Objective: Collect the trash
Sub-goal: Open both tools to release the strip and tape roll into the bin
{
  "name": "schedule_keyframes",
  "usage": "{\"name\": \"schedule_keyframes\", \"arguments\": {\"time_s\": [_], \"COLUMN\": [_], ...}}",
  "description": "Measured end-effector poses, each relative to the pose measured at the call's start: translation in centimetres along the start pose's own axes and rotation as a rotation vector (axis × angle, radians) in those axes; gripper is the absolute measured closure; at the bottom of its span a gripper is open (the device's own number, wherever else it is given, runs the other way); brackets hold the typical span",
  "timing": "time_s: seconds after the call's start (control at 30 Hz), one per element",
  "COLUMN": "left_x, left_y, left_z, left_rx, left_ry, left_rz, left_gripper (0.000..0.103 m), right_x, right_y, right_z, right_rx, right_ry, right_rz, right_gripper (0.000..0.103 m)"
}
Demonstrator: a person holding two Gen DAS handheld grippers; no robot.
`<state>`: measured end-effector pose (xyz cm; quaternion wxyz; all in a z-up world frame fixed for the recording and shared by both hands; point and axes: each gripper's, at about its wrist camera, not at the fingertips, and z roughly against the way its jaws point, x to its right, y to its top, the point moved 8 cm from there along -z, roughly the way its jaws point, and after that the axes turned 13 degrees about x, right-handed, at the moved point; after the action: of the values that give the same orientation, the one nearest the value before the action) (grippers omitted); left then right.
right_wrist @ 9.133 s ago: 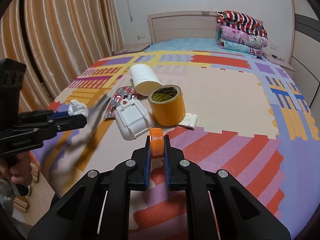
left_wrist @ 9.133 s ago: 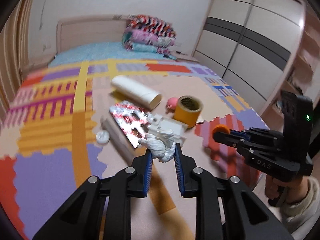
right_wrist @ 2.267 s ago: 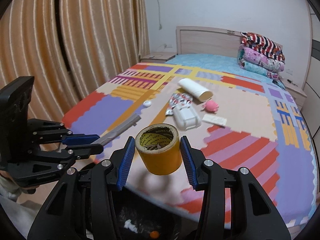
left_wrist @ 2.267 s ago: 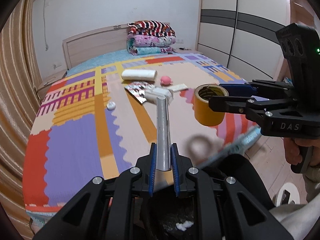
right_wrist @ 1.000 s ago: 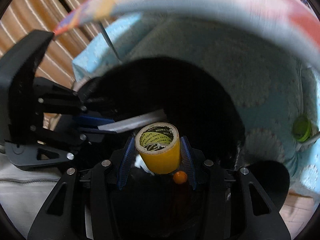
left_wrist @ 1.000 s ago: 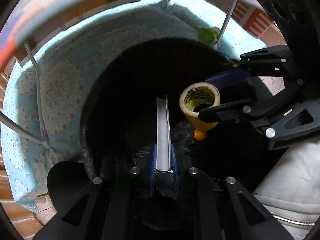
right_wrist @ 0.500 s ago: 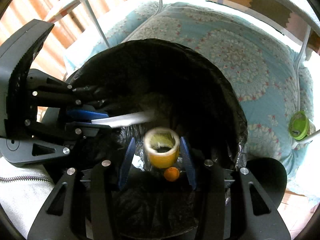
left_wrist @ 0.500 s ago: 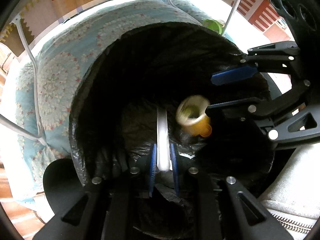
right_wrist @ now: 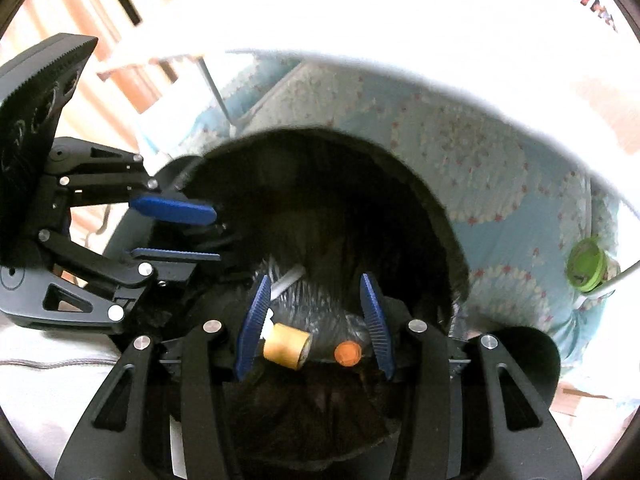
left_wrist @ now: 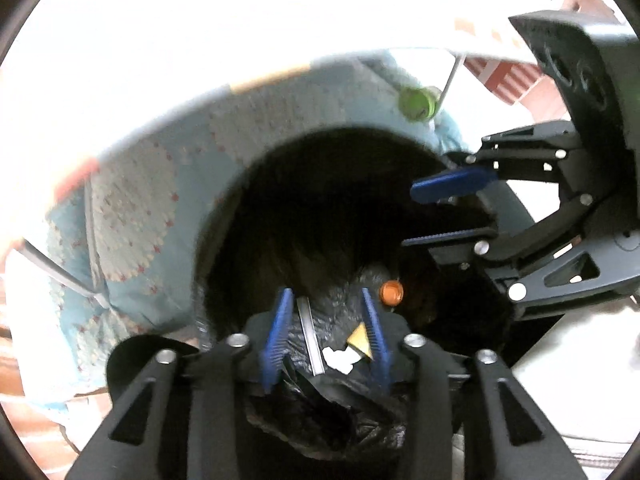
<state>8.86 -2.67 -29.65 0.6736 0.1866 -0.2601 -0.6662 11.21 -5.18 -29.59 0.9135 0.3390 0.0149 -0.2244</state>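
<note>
Both grippers hang over a bin lined with a black trash bag (left_wrist: 320, 208) (right_wrist: 328, 200). My left gripper (left_wrist: 326, 332) is open and empty. Below it lie a grey metal strip (left_wrist: 310, 334), a white tissue (left_wrist: 338, 358), a corner of the yellow tape roll (left_wrist: 360, 342) and an orange cap (left_wrist: 391, 292). My right gripper (right_wrist: 314, 324) is open and empty. The yellow tape roll (right_wrist: 286, 346) lies on its side in the bag, beside the orange cap (right_wrist: 347, 354) and the metal strip (right_wrist: 286, 278). Each gripper shows in the other's view, the right (left_wrist: 444, 212) and the left (right_wrist: 176, 232).
A light blue patterned cloth (left_wrist: 132, 216) (right_wrist: 500, 184) surrounds the bin on a thin white wire frame (left_wrist: 56, 272). A green round lid (left_wrist: 416, 102) (right_wrist: 586, 266) sits on the frame's edge. The bed edge above is overexposed.
My left gripper has opened and let the metal strip fall into the bag. The tape roll has landed on its side at the bottom. Both views have tilted upward.
</note>
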Motion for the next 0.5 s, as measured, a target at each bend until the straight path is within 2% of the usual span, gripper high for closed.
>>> {"name": "schedule_keyframes", "arguments": {"time_s": [0.4, 0.5], "left_x": [0.0, -0.6], "left_y": [5.3, 6.6], "left_z": [6.2, 7.6], "left_rx": [0.178, 0.217], "left_ry": [0.018, 0.05], "left_rz": [-0.045, -0.04], "left_gripper": [0.063, 0.063], "right_x": [-0.2, 0.1], "right_y": [5.0, 6.1], "right_z": [5.7, 7.0], "right_rx": [0.169, 0.207], "right_ry": [-0.009, -0.021], "right_rz": [0.035, 0.046], "right_gripper": [0.057, 0.057]}}
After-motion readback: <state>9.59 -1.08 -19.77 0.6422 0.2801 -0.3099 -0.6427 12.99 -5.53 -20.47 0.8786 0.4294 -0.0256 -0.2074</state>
